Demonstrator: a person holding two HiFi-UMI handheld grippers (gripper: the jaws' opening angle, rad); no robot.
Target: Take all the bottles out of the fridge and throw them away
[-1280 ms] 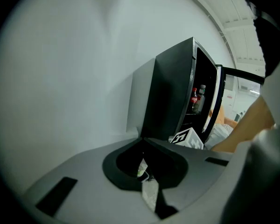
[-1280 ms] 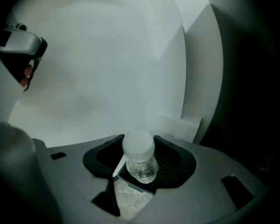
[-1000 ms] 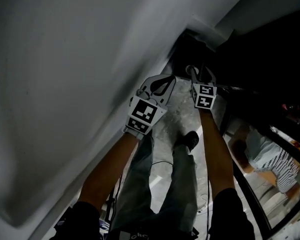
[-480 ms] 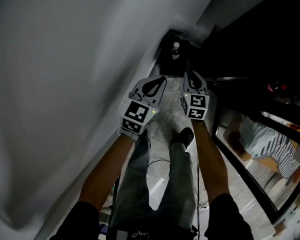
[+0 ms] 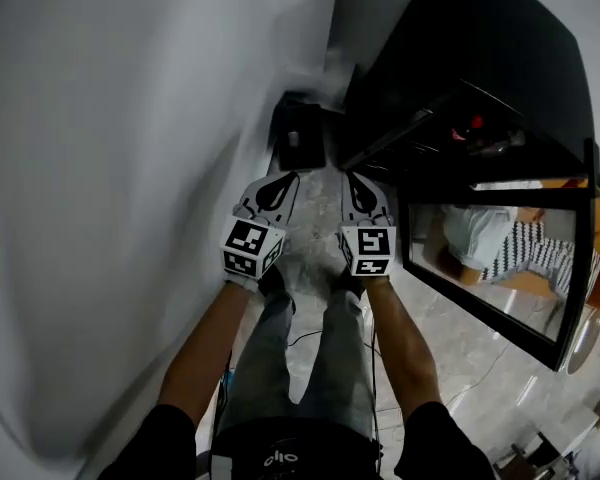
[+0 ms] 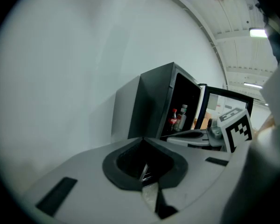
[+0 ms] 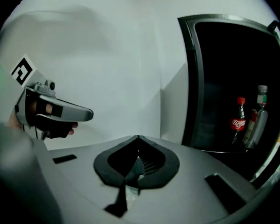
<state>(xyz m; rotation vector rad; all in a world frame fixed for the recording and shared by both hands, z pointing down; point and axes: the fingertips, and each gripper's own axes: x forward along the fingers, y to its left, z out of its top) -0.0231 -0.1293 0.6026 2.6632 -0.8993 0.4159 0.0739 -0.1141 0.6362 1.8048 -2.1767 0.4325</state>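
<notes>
Bottles: a red-capped cola bottle with a red label point(image 7: 238, 119) and a clear bottle with a pale cap point(image 7: 258, 117) stand upright just beside each other on a shelf inside the fridge. They show at the right of the right gripper view and as a small pair at the centre of the left gripper view.
Task state: neither bottle is out of the fridge yet, so I judge the removal not yet done for these two.
Fridge: a black box-shaped fridge point(image 5: 460, 48) fills the upper right of the head view. Its glass-fronted door point(image 5: 500, 258) hangs wide open toward the lower right.
Why so placed: the open door leaves the shelf free to reach, and the upright bottles offer their necks and sides for a pinch.
Possible bin: a dark boxy container point(image 5: 298, 140) sits on the floor against the white wall, upper centre of the head view. I cannot tell its contents or whether it is the bin.
Left gripper point(image 5: 290, 176): its jaws are pressed together at the tips with nothing between them, and it touches nothing.
Right gripper point(image 5: 351, 176): its jaws are likewise pressed together and empty. It is level with the left gripper and well apart from the bottles.
Next move, as I judge: a gripper's jaws must spread before either bottle can be taken.
</notes>
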